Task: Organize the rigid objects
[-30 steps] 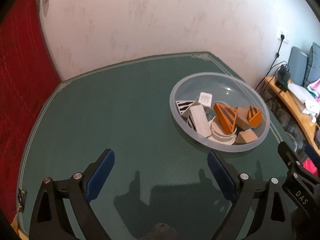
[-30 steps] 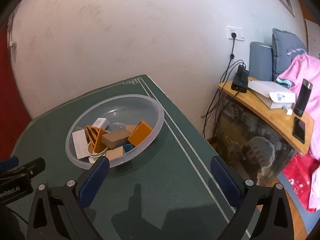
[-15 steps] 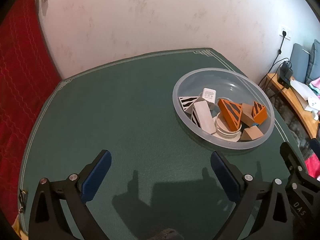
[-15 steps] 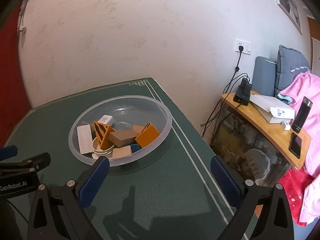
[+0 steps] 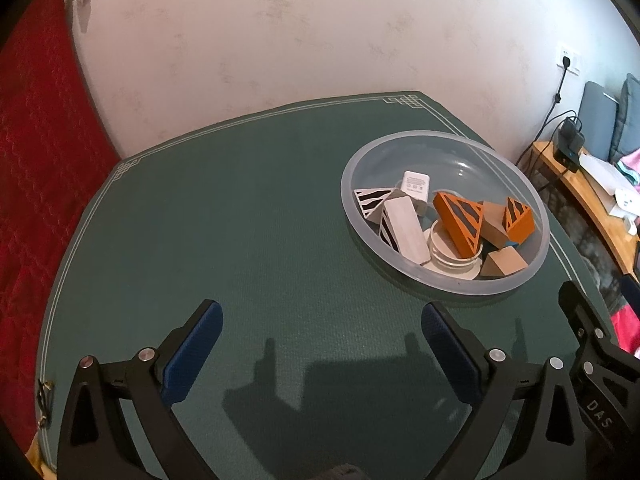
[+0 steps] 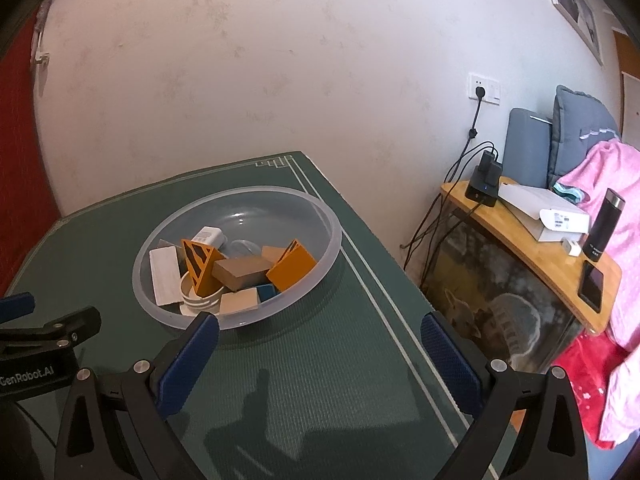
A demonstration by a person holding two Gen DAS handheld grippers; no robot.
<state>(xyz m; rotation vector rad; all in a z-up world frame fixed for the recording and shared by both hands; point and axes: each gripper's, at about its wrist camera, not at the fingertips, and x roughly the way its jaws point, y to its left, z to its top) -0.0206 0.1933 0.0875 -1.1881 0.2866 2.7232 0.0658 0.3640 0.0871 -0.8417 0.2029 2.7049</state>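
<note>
A clear plastic bowl (image 5: 440,286) (image 6: 256,192) stands on the green table mat, holding several rigid pieces: orange striped wedges (image 5: 460,222) (image 6: 292,270), a white block (image 5: 404,228) (image 6: 164,276), a white charger (image 5: 416,186) (image 6: 208,236), tan wooden blocks (image 5: 504,262) (image 6: 240,274) and a white lid (image 5: 452,260). My left gripper (image 5: 320,316) hangs open over bare mat, near-left of the bowl. My right gripper (image 6: 320,330) is open too, with nothing between its fingers; its left fingertip overlaps the bowl's near rim in the right wrist view.
The green table (image 5: 224,208) ends at a white wall behind and drops off on the right (image 6: 384,288). A wooden side shelf (image 6: 544,256) carries a power strip, a box, a black flask and a phone. Pink cloth (image 6: 616,240) hangs at far right. Red fabric (image 5: 36,168) lies left.
Both views have pulled back and risen a little, so the bowl sits farther from the fingers. The left jaws spread slightly wider. Nothing in the bowl has moved.
</note>
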